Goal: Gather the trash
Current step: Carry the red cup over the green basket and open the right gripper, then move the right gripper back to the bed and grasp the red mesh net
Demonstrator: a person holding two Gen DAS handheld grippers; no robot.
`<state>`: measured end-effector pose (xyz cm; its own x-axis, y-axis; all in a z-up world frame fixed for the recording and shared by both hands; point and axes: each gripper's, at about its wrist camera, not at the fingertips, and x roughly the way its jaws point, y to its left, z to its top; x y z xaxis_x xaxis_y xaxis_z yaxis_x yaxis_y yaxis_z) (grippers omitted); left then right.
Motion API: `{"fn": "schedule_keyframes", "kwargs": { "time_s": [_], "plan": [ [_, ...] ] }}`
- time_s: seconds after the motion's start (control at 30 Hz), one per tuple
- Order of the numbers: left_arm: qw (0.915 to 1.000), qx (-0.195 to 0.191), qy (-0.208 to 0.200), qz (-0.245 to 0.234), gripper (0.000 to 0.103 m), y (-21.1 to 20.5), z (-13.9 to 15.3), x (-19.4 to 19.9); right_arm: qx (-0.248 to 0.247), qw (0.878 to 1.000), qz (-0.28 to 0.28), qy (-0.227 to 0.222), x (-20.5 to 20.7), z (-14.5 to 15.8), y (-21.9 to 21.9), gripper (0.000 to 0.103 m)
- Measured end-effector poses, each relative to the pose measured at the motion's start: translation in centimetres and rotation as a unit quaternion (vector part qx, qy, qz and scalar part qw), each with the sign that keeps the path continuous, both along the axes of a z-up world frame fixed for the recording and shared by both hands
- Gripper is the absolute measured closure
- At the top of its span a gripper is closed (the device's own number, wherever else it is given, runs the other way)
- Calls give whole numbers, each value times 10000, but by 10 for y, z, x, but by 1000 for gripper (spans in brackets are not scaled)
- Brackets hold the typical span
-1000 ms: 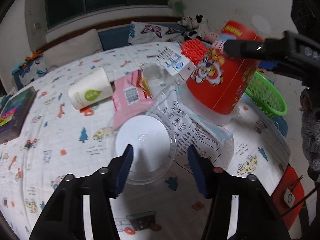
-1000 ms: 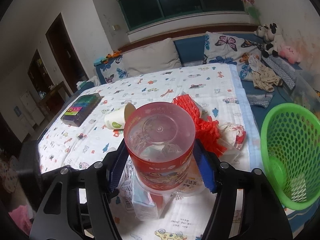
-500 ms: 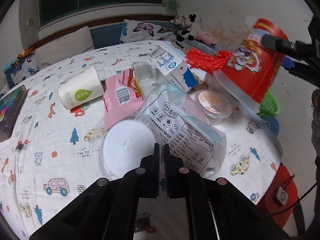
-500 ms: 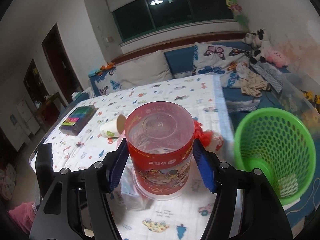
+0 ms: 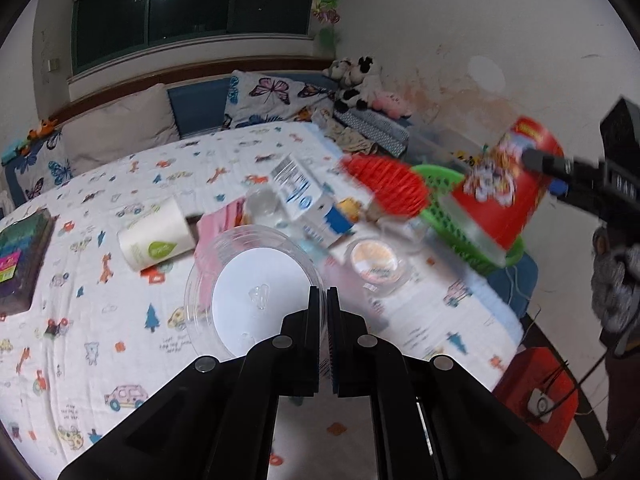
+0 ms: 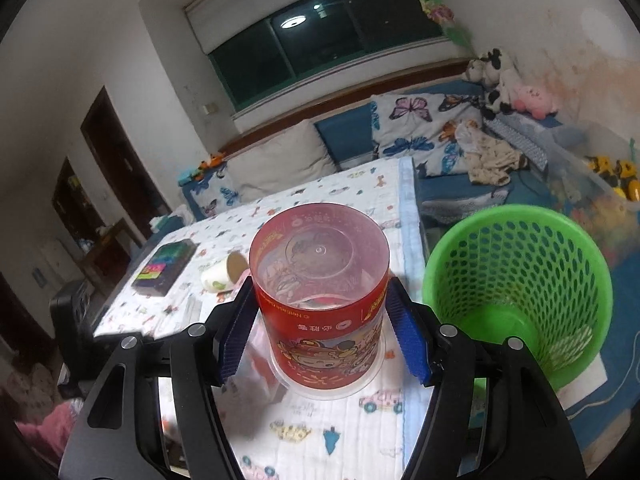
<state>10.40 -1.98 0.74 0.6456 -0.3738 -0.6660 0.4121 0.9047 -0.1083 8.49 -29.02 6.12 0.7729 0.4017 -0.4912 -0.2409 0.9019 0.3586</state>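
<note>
The bed sheet (image 5: 120,184) is littered: a paper cup (image 5: 154,236) on its side with a green leaf mark, a barcoded carton (image 5: 304,196), a small sealed tub (image 5: 374,258), a red mesh bundle (image 5: 384,184). The left gripper (image 5: 323,300) is pinched tight on the rim of a clear plastic lid (image 5: 252,296), held up facing the camera. The right gripper (image 6: 320,316) clamps a red cartoon-printed tub (image 6: 320,292), bottom up; its label is illegible. The green basket (image 6: 516,288) stands just beside it
</note>
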Motion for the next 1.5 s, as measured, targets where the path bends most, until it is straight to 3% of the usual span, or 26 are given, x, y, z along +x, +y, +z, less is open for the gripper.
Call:
{"fn": "schedule_keyframes", "kwargs": {
  "time_s": [0.3,0.57,0.93,1.0,1.07,1.5],
  "plan": [
    [9992,-90,-91,-367,99,-33,23,10,-529,9954,-804,22,-7,-11,-35,38],
    [9955,-217,-116,-914,99,-90,39,28,-1135,9770,-1789,248,20,-45,-86,38],
    [9859,-300,89,-1644,99,-188,39,59,-1020,9730,-1971,636,34,-93,-119,37],
    [9844,-247,91,-1737,99,-206,37,62,-1032,9719,-2021,627,32,-95,-120,37],
    [9833,-225,157,-1799,99,-219,33,67,-992,9719,-2046,616,27,-96,-123,29],
    [9779,-13,652,-1985,98,-280,-6,89,-998,9674,-2293,406,-24,-86,-124,26]
  ]
}}
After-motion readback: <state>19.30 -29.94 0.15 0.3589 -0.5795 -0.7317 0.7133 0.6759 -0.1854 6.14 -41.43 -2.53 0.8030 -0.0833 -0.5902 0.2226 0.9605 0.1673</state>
